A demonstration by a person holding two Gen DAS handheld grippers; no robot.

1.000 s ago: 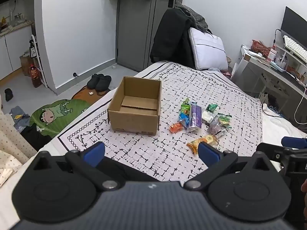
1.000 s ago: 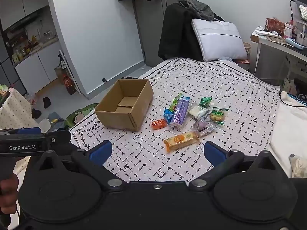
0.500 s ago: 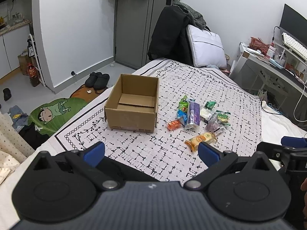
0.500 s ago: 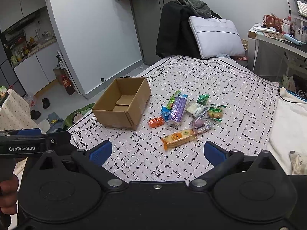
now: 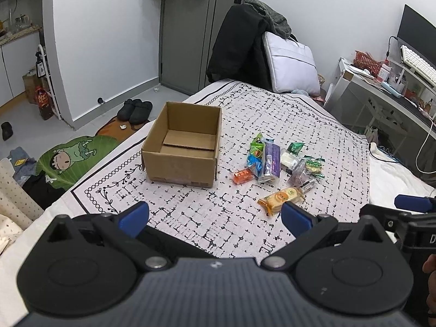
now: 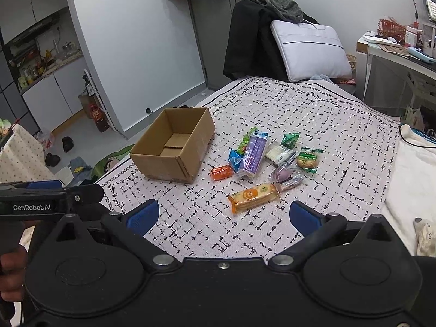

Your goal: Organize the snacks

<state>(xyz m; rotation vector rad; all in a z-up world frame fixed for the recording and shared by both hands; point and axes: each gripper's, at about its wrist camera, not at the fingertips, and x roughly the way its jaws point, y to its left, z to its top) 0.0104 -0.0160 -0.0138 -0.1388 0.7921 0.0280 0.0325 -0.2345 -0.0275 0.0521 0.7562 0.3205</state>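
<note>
Nothing has been picked up: the cardboard box point(image 5: 181, 154) shows only its bare folded floor, and every snack lies loose on the patterned bedspread point(image 5: 286, 114). By my reading this is the approach to a first pick.

Going left to right, the left gripper point(image 5: 215, 215) hovers above the near part of the bedspread with its blue fingertips point(image 5: 135, 216) spread wide, holding and touching nothing. The box stands ahead of it and slightly to its left, well apart from the tips. The snack pile point(image 5: 275, 160) lies ahead and to its right, beside the box, and the long orange biscuit pack point(image 5: 280, 197) sits nearest, just beyond its right fingertip.

The right gripper point(image 6: 223, 214) is likewise wide apart and empty, above the cloth. The same orange biscuit pack point(image 6: 254, 196) lies just ahead of it, between the lines of its two tips, with the rest of the snacks point(image 6: 269, 152) farther ahead and the box point(image 6: 174, 147) ahead to its left.

The next move, I judge, calls for one gripper to come down over the biscuit pack, across its narrow width, close on it, and carry it to the box.
</note>
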